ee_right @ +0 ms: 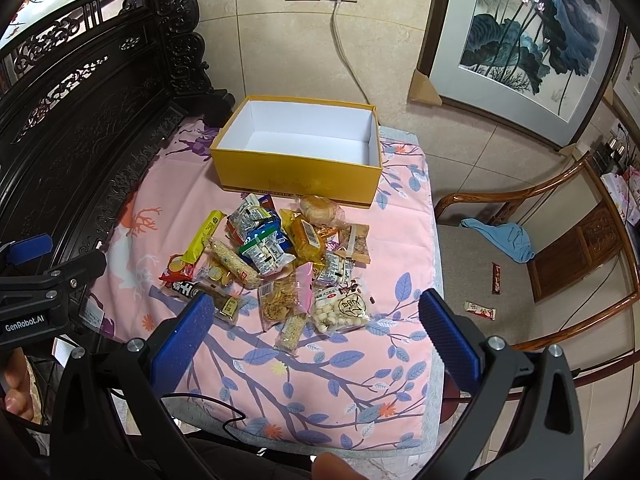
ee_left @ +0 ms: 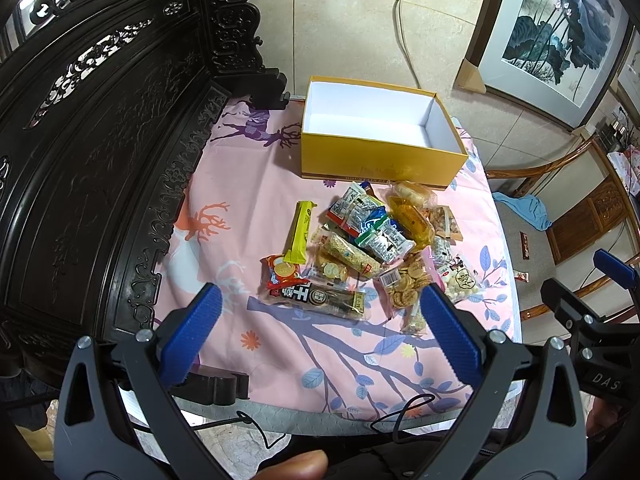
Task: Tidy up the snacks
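Snacks (ee_left: 360, 248) heaped mid-surface on a pink leaf-print cloth (ee_left: 240, 208), yellow bar (ee_left: 300, 232) at the pile's 9 o'clock, empty yellow box (ee_left: 380, 152) touching at 12 o'clock, left tongs (ee_left: 320, 316) and right tongs (ee_right: 312, 316) both spread wide — holding nothing — hovering at 6 o'clock.

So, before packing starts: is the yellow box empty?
Empty: the yellow box is lidless, only bare white floor inside; the snacks lie outside.

Illumination was even, diffuse and bright; shadows were soft. The yellow box (ee_left: 376, 160) interior read near-white without clipping. The carved dark screen (ee_left: 100, 140) at left showed faint sheen. Fisheye curvature and black vignetting affected all edges. Central focus was sharp.
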